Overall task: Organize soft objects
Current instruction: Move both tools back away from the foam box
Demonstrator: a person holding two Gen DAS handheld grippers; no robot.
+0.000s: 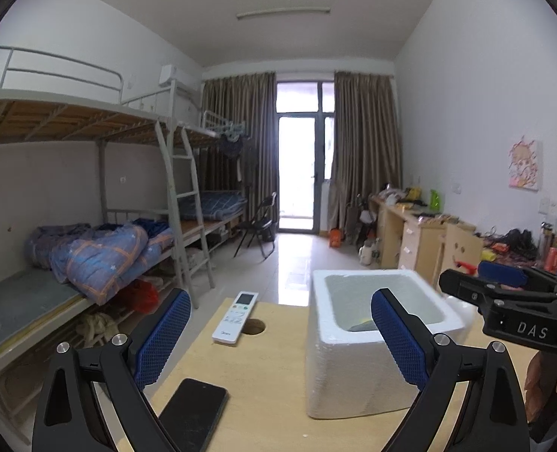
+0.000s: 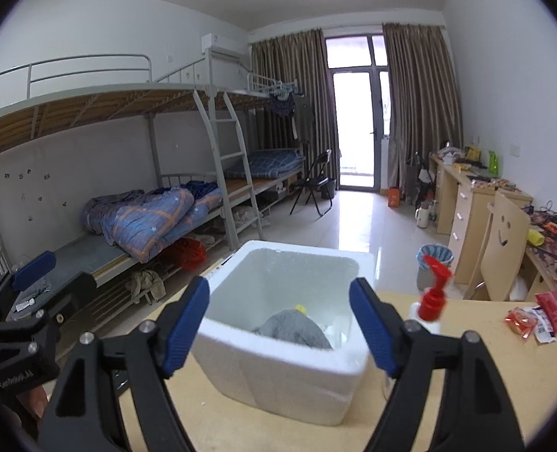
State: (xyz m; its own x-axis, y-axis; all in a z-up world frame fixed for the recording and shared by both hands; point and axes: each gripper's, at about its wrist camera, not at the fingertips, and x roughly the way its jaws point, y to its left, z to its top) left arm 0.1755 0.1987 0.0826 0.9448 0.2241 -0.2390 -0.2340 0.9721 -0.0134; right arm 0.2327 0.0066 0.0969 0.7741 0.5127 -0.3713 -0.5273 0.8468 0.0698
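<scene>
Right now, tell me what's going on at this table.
A person holds tongs in each hand over a wooden table, sorting soft things into a white foam box. A grey cloth already lies inside, with something yellow behind it. Both the left tongs and right tongs are open and empty. A remote and phone lie nearby.

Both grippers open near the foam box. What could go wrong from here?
1. The foam box looks light; a bump from the right gripper could slide it.
2. The spray bottle stands just beside that gripper's right finger and could tip.
3. The phone and remote lie near the left gripper, which could knock them.
</scene>
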